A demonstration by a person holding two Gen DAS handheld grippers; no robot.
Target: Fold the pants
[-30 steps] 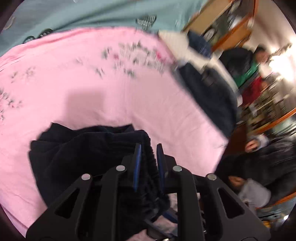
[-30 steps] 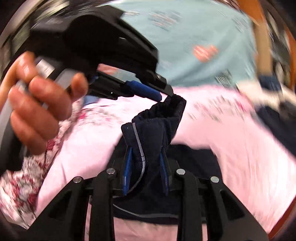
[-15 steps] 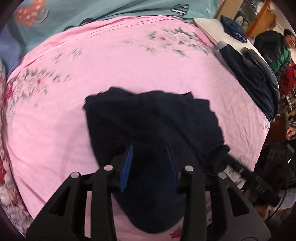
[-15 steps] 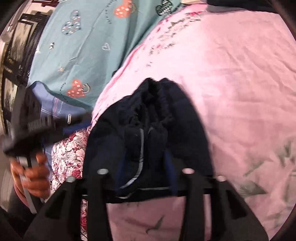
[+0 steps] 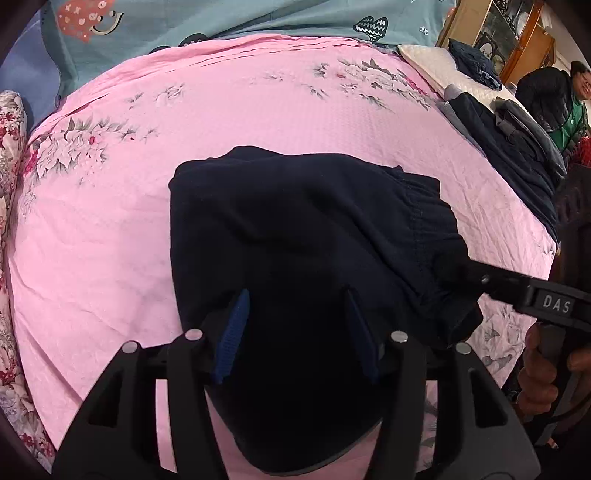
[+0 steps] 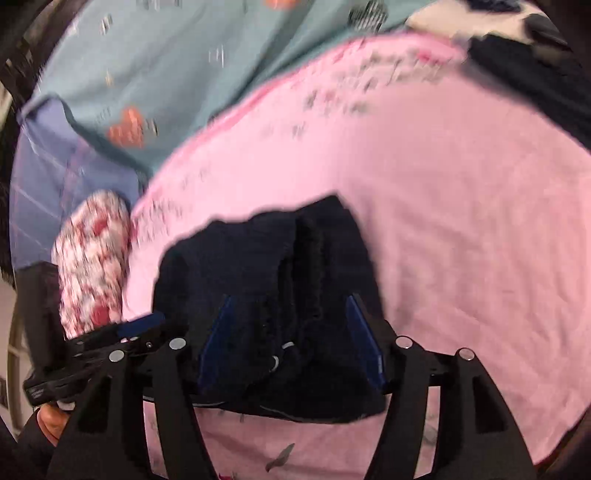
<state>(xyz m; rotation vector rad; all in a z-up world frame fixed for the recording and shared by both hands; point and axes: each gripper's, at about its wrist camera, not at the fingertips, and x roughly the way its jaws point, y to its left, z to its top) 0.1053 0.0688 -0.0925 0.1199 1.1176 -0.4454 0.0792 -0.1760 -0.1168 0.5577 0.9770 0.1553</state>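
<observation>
The pants (image 5: pixel 295 236), dark navy, lie as a compact folded bundle on the pink floral bedsheet (image 5: pixel 240 122), toward the near edge of the bed. The ribbed elastic waistband (image 5: pixel 424 221) sits at the right of the bundle, doubled over, so that the fold has brought the thick end on top of the rest.

Left gripper (image 5: pixel 295 328): jaws spread wide, the blue pads standing apart on either side of the near end of the cloth. Fabric lies between them and under them, but nothing is pinched. Judgement: the hold is released, with the gripper positioned low over the bundle to let the cloth settle flat rather than spring back.

Right gripper (image 6: pixel 290 339): jaws likewise parted, with the gathered waistband between them but no visible squeeze. The right wrist view is blurred, so contact at the pads cannot be confirmed. In the left wrist view its tip reaches in from the right and meets the waistband edge.

Judgement on progress: the garment looks near its final folded form; the remaining need appears to be clearing both grippers without dragging the top layer.

Risk: the thick waistband may catch on a pad during lift-off and open the fold.

Surroundings: a teal patterned cover (image 5: pixel 221 22) at the far side, a dark jacket (image 5: pixel 517 147) at far right.
</observation>
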